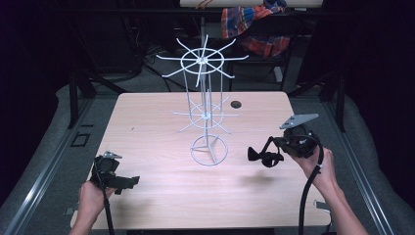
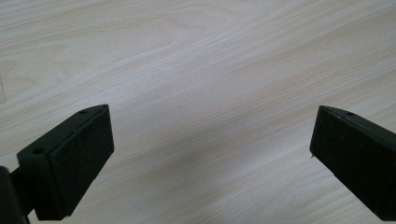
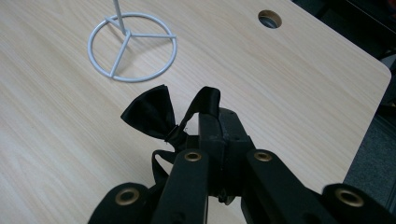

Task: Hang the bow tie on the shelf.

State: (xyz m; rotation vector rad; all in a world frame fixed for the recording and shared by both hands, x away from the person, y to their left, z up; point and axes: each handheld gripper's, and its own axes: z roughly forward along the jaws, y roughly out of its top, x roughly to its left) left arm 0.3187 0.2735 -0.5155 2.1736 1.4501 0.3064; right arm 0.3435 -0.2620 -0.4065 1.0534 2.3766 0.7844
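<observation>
Right gripper (image 1: 264, 155) has its jaws clamped on the bow tie (image 3: 161, 116), held above the table (image 1: 147, 127) right of the rack (image 1: 205, 115) — best lift it level onto a free arm — left gripper (image 1: 128, 182) waits, jaws apart.

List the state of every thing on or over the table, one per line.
Bow tie: clamped in the right gripper, lifted off the table.
Right gripper: shut on the bow tie.
Left gripper: open, holding nothing.
Wire rack: upright, hooks bare.
</observation>
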